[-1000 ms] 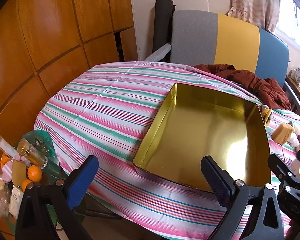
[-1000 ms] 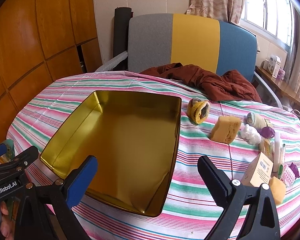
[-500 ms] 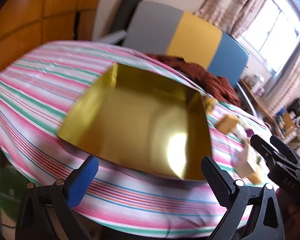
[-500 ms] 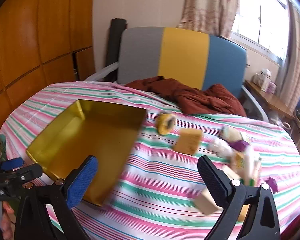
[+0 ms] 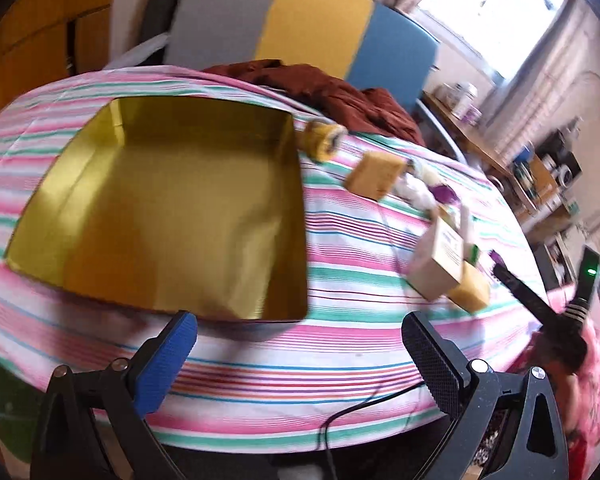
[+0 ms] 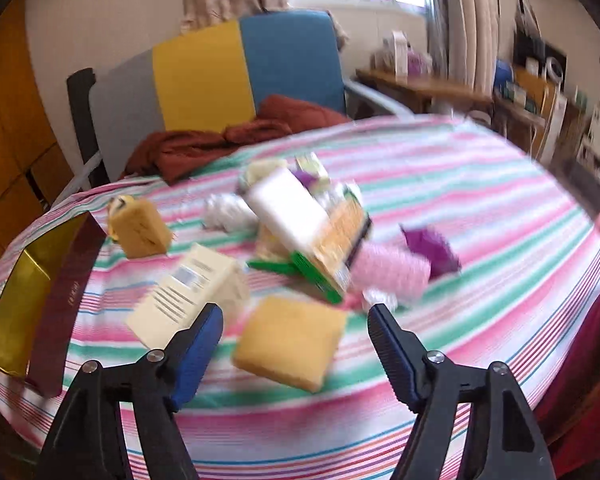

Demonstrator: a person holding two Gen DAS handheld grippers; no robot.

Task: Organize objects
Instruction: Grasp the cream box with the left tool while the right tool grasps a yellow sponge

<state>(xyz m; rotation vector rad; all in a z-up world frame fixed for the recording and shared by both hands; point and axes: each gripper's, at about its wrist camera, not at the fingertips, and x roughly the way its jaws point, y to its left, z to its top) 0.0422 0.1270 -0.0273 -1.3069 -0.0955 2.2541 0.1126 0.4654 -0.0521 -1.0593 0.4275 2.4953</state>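
An empty gold tin [image 5: 172, 216] lies open on the striped tablecloth [image 5: 340, 264]; its edge shows at the left in the right wrist view [image 6: 16, 312]. My left gripper [image 5: 300, 344] is open and empty just before the tin's near right corner. My right gripper [image 6: 294, 332] is open and empty, with a yellow sponge [image 6: 288, 342] lying between and just beyond its fingers. Around it lie a cream box [image 6: 188, 292], a second sponge [image 6: 140, 228], a white and green package [image 6: 312, 236], a pink roll [image 6: 392, 272] and a purple scrap [image 6: 432, 246].
A brown cloth [image 6: 228, 140] lies at the table's far edge before a grey, yellow and blue chair [image 6: 220, 72]. A yellow rolled item [image 5: 322, 140] sits by the tin's far right corner. Shelves with clutter [image 6: 532, 92] stand at the right. A black cable [image 5: 360, 404] hangs at the front edge.
Both grippers have swung right. The left view now takes in the tin and the loose objects. The right gripper has moved close over the yellow sponge; the tin slid to its left edge.
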